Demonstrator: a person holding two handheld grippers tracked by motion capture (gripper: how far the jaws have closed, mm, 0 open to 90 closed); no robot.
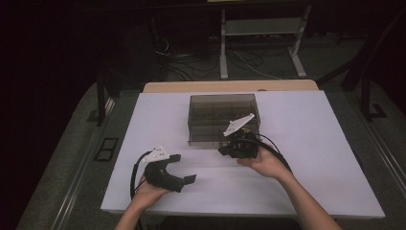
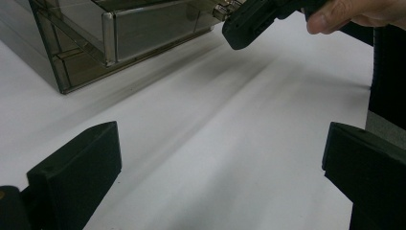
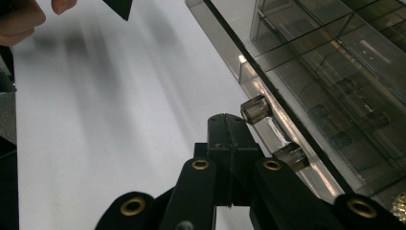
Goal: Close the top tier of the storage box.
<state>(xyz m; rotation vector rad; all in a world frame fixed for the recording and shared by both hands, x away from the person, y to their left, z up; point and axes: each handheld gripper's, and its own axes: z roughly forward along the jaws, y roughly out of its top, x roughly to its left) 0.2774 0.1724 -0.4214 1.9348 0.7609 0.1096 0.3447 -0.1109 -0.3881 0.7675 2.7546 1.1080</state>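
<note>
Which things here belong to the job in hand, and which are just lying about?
In the job:
- smoky clear drawer box
- its front handle
- right gripper, shut beside the handle
- left gripper, open, apart from it

Lying about:
- floor cables
- metal stand

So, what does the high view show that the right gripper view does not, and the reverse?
High view alone: the whole white table, the floor cables behind it and both forearms. Right gripper view alone: the right tool with its jaws shut beside the box's small clear handle, not on it. Both: the smoky clear box and the white tabletop.
</note>
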